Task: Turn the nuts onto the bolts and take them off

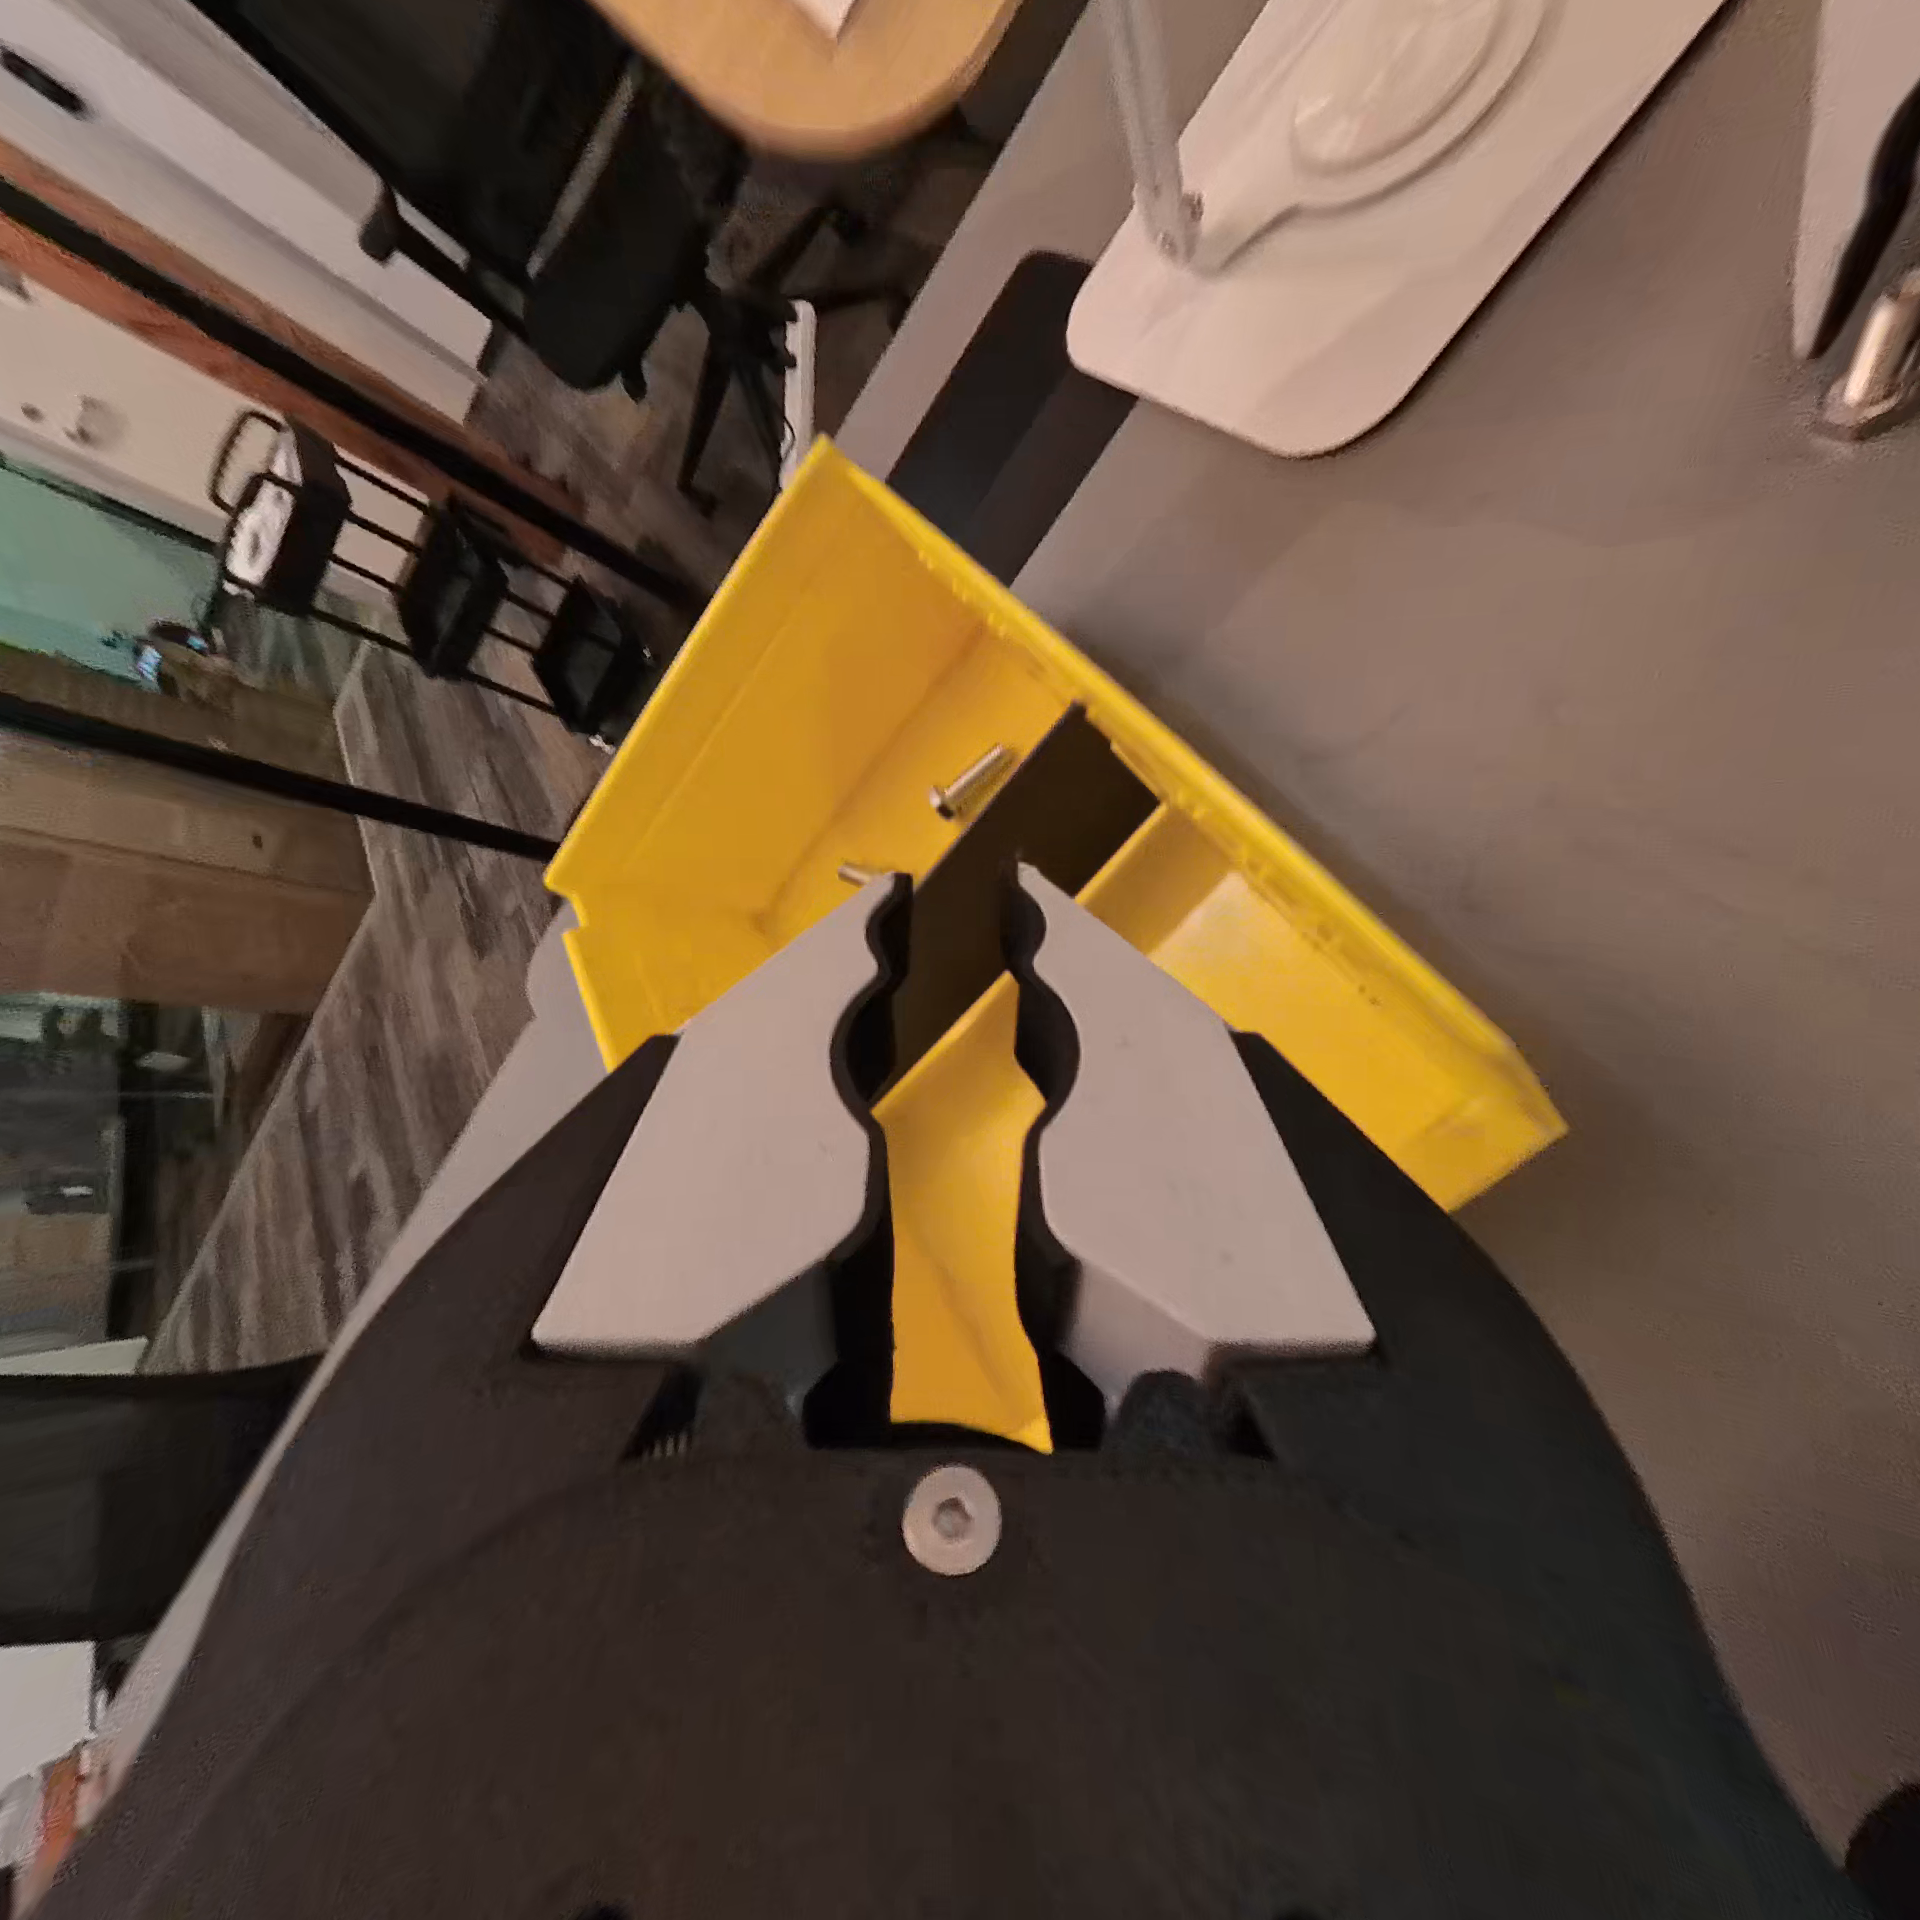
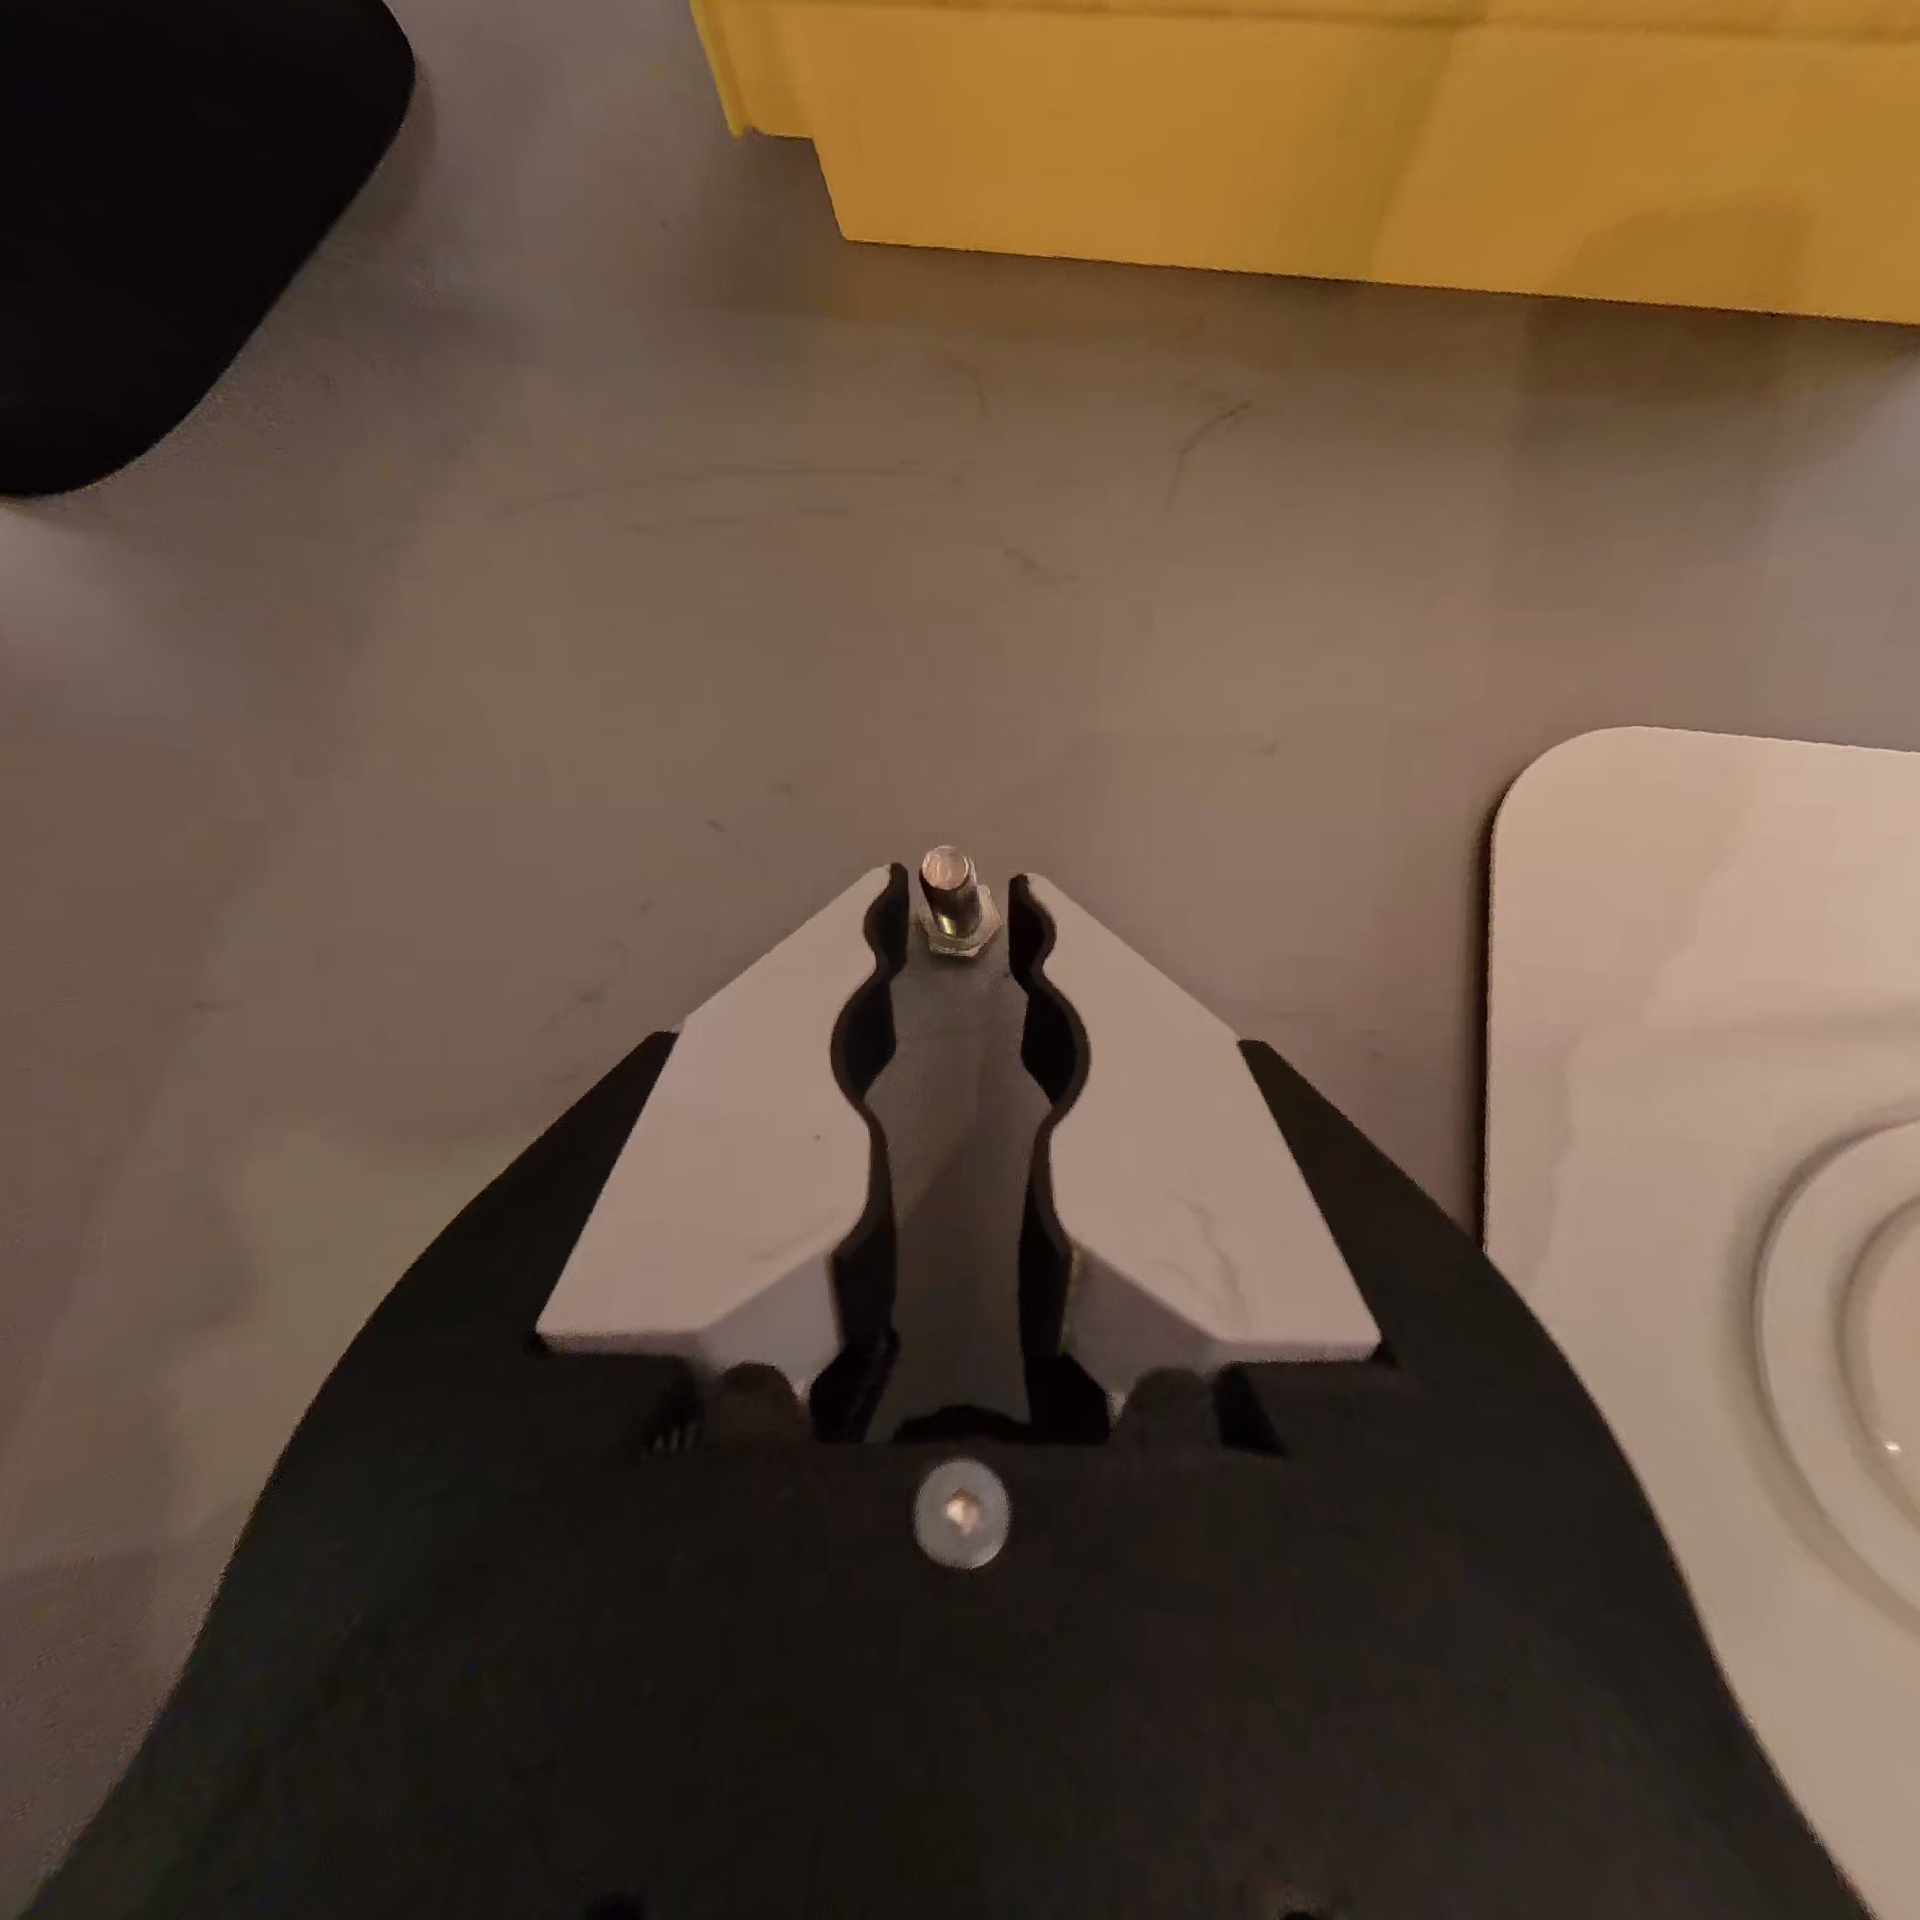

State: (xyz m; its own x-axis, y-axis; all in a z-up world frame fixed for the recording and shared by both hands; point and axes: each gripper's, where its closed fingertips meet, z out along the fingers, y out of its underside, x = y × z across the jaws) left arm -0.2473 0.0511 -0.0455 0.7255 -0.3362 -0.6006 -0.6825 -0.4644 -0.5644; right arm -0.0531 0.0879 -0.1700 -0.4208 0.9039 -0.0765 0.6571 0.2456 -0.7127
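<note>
**A:** What is shown in the left wrist view?

**B:** The left claw is seen over a yellow plastic bin set at the desk edge. Its fingers are parted by a narrow gap, and nothing is held between them. A black divider is seen inside the bin. One loose bolt is lying on the bin floor beside the divider, and a second bolt is partly hidden behind the tip of one finger. A white flat base is placed farther along the desk, well apart from the bin. The room beyond the desk edge is blurred.

**A:** And in the right wrist view?

**B:** The right claw is seen pointing down at the grey desk. A bolt with a hex nut threaded on it is standing upright between the fingertips. The nut is near the bottom of the shank, and the bolt's end is pointed toward the camera. The fingers are drawn close on either side, but whether the nut is actually touched cannot be told. The yellow bin's wall is seen at the far edge, a white base at the right edge, and a black pad at the far left corner.
</note>
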